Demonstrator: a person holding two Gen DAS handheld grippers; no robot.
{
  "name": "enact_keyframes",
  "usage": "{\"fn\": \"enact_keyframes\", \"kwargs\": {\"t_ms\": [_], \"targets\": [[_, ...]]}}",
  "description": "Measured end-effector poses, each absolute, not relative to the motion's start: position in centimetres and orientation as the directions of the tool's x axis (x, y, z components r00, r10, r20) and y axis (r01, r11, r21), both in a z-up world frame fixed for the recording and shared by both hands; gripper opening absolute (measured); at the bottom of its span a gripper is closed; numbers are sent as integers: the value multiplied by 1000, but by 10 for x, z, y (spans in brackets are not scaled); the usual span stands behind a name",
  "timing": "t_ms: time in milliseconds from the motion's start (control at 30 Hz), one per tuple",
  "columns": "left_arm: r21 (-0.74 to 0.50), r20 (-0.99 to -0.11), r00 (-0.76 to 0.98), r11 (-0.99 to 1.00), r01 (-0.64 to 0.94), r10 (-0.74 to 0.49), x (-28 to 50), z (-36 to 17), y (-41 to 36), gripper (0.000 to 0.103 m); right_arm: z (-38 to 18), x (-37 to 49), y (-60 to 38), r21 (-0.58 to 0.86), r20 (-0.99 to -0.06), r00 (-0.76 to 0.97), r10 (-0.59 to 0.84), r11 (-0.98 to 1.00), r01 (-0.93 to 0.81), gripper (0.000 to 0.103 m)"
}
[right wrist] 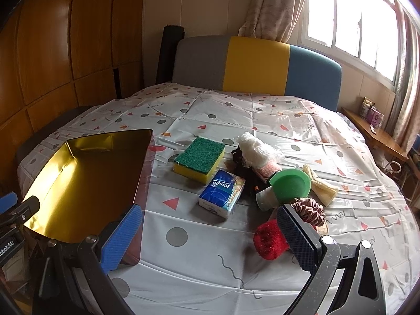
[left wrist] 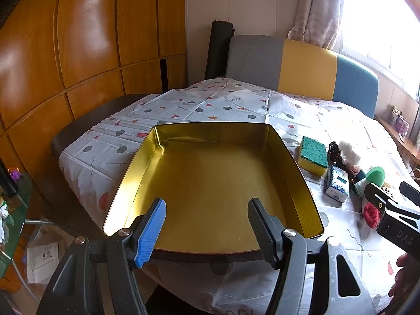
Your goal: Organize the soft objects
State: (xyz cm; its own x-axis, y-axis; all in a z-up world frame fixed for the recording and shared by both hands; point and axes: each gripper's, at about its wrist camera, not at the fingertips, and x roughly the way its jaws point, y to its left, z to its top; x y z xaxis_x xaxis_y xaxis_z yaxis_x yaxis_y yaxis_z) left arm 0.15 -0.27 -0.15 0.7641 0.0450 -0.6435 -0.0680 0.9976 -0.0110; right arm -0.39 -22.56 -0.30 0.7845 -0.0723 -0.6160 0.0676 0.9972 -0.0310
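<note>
A gold tin box (left wrist: 288, 162) (right wrist: 143, 168) lies open and empty at the table's left. My left gripper (left wrist: 207, 207) hovers open over the box's near edge, nothing between its fingers. Right of the box lie a green-and-yellow sponge (right wrist: 200, 158) (left wrist: 313, 158), a blue tissue pack (right wrist: 222, 193) (left wrist: 337, 186), a white mesh puff (right wrist: 256, 145), a green-capped cup (right wrist: 286, 185), a pink scrunchie (right wrist: 309, 211) and a red fuzzy scrubber (right wrist: 270, 240) (left wrist: 370, 214). My right gripper (right wrist: 208, 221) stands open above the cloth, its right finger just beside the red scrubber.
A white tablecloth (right wrist: 210, 262) with coloured shapes covers the table. A grey, yellow and blue bench back (right wrist: 257, 65) stands behind it, wooden panels to the left, a window and a wooden shelf (right wrist: 375, 134) to the right. A person's hand (left wrist: 404, 275) shows at lower right.
</note>
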Motion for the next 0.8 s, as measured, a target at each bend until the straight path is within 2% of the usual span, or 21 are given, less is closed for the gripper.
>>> {"fn": "enact_keyframes", "kwargs": {"t_ms": [800], "targets": [[8,-653,756,998,-58,49,0,-4,-8,66,4,-3,-235,-24,-607,792,-66,998,65,103]]}}
